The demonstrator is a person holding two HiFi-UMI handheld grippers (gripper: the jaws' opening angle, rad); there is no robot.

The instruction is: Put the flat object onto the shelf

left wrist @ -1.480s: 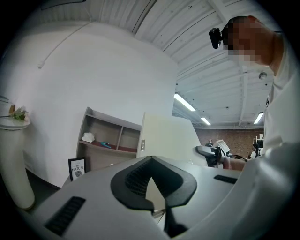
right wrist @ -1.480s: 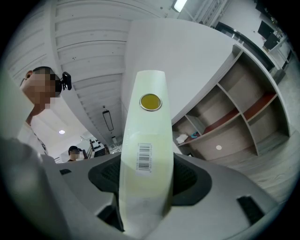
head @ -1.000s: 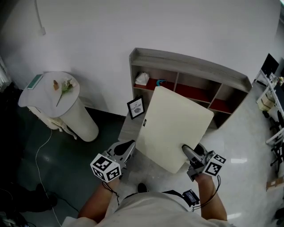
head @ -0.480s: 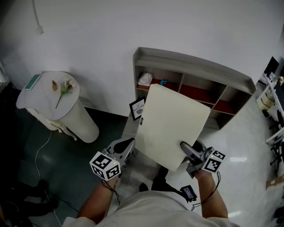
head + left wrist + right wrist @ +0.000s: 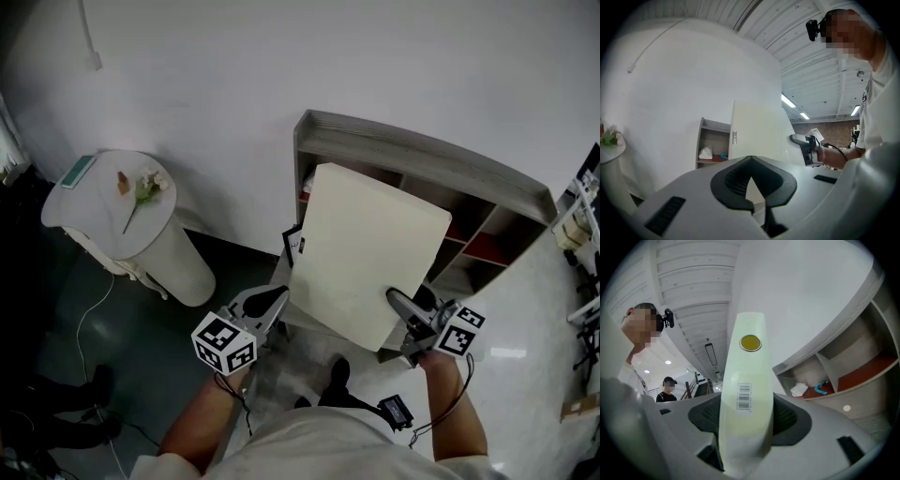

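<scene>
Right gripper (image 5: 405, 309): jaws clamped on the lower corner of the cream panel (image 5: 370, 248). Left gripper (image 5: 270, 302): jaws together, empty. Both forearms extend forward.

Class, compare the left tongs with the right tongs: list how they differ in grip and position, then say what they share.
Grip: the right tongs are clamped on the lower edge of the cream board, while the left tongs are shut on nothing. Position: the right tongs sit at the board's lower right, the left tongs beside its lower left corner. Both point toward the shelf.
</scene>
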